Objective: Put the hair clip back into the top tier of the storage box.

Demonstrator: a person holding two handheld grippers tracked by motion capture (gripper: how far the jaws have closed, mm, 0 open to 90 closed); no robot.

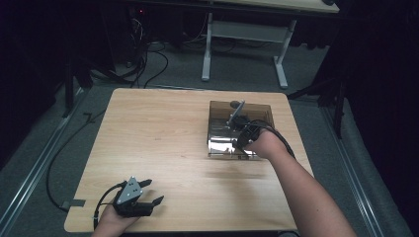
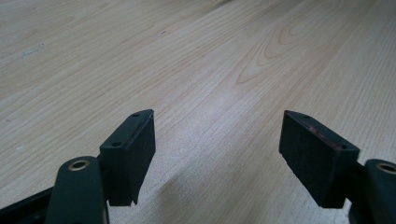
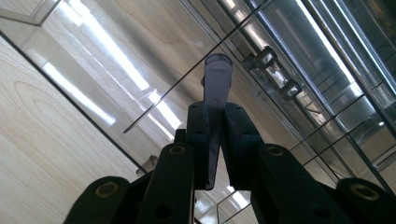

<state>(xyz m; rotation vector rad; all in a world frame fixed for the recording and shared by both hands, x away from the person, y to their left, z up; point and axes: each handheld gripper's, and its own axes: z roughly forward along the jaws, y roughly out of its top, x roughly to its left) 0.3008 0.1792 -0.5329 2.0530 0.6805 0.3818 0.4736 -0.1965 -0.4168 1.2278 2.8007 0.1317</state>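
Right gripper (image 3: 215, 135) jaws hide the grey handle's (image 3: 217, 79) lower end.

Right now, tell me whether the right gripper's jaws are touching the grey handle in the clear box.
Touching. In the right gripper view, the right gripper has both pads pressed on the grey handle, with no gap.

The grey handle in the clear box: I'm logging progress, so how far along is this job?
Done: the right gripper is shut on the grey handle, over the clear box. In hand: holding that handle upright. Left: moving it, which I cannot see started. The left gripper rests open on the table.
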